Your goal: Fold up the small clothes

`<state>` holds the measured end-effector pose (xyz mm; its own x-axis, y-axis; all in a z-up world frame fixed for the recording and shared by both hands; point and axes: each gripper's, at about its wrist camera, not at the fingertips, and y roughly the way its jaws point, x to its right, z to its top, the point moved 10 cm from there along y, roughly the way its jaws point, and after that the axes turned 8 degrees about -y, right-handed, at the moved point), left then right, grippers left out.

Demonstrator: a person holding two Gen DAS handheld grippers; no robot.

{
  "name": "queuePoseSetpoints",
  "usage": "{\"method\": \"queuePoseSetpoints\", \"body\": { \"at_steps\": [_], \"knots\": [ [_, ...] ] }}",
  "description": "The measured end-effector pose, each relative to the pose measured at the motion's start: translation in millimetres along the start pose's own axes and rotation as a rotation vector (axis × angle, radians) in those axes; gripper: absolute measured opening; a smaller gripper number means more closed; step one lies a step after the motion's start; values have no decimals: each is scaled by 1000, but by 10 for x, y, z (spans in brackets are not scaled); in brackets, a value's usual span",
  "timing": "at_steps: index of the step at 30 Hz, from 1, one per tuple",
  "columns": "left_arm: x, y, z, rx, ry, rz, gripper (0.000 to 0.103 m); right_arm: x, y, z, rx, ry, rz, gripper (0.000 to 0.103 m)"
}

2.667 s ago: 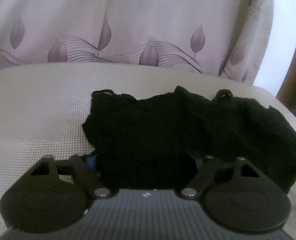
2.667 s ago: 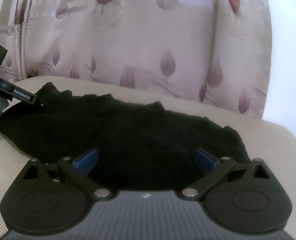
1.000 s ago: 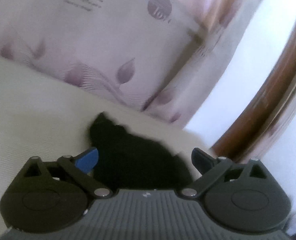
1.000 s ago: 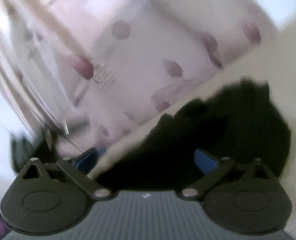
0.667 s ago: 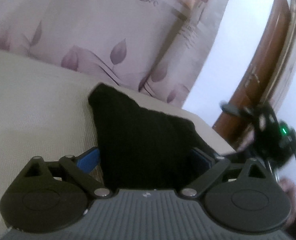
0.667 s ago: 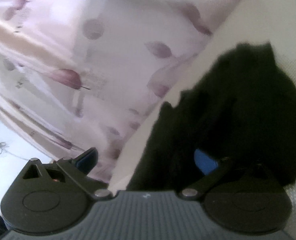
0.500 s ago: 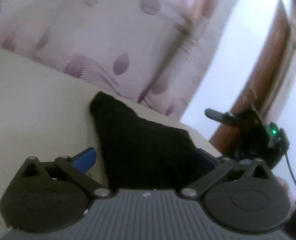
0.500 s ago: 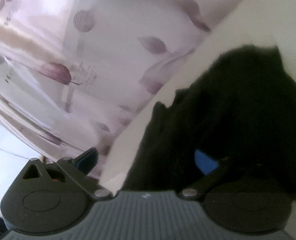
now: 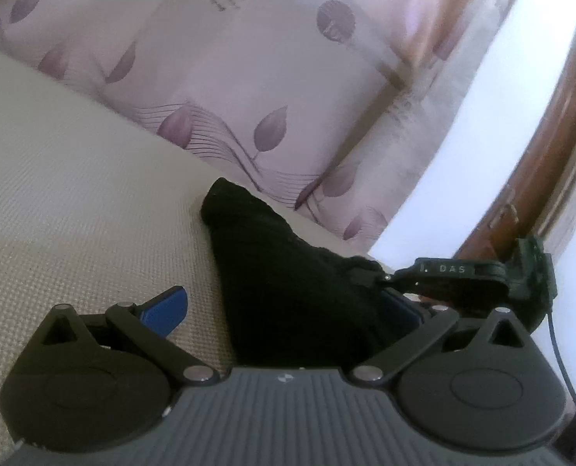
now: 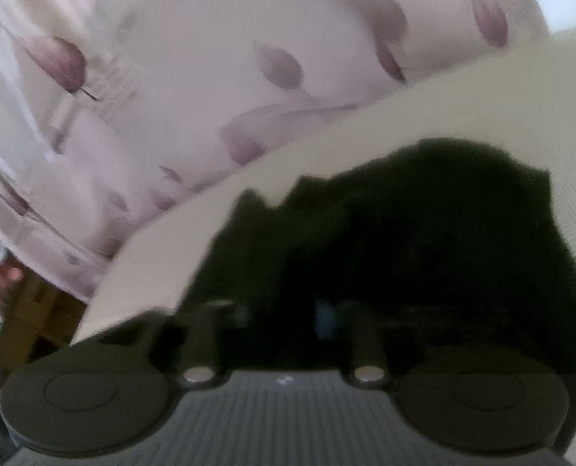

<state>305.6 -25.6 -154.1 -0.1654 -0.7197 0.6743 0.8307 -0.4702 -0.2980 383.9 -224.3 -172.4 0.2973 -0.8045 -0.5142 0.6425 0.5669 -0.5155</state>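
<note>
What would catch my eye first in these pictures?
A black garment lies bunched on the beige woven surface, directly ahead of the left gripper. Behind hangs a pale curtain printed with purple leaves. The right gripper reaches in at the cloth's right edge.

Black claw (image 9: pixel 284 312), blue fingertips (image 9: pixel 167 306), seemingly ribbed.

right hand-held gripper (image 10: pixel 280 316) blurred, fingertips indistinct
</note>
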Motion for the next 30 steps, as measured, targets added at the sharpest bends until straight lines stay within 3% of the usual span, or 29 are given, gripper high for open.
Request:
{"method": "queuePoseSetpoints", "body": {
  "at_steps": [3, 8, 10, 11, 13, 14, 15, 17, 20, 26, 27, 28, 29, 30],
  "knots": [
    [-62, -32, 35, 24, -32, 30, 103, 15, -104, 202, 63, -39, -11, 11],
    [-94, -66, 56, 40, -45, 56, 103, 91, -542, 688, 196, -100, -38, 8],
    [-85, -52, 57, 38, -44, 57, 103, 213, -646, 768, 196, -85, -30, 9],
    [-84, -63, 56, 38, -43, 59, 103, 229, -654, 737, 160, -72, 20, 10],
    [-74, -67, 61, 37, -37, 59, 103, 238, -627, 603, 109, -19, 71, 18],
    [-74, -65, 60, 36, -37, 59, 103, 244, -601, 497, 79, 4, 74, 38],
    [-80, -64, 61, 36, -37, 61, 103, 248, -582, 399, 60, 15, 73, 65],
    [-90, -66, 60, 36, -41, 62, 103, 283, -581, 204, 48, 43, 54, 87],
    [-98, -54, 52, 27, -44, 63, 103, 304, -539, 37, 45, 110, 82, 87],
    [-125, -59, 51, 23, -50, 64, 103, 154, -143, -35, -8, 110, 76, 87],
    [-131, -59, 53, 23, -52, 65, 103, 123, -79, -38, -16, 83, 49, 83],
    [-137, -59, 54, 22, -54, 66, 103, 101, -27, -46, -22, 54, 18, 73],
    [-142, -61, 55, 22, -55, 66, 103, 63, 15, -39, -23, 18, 1, 29],
    [-148, -65, 58, 24, -57, 68, 103, 27, 26, -15, -18, -16, -3, 18]
  ]
}}
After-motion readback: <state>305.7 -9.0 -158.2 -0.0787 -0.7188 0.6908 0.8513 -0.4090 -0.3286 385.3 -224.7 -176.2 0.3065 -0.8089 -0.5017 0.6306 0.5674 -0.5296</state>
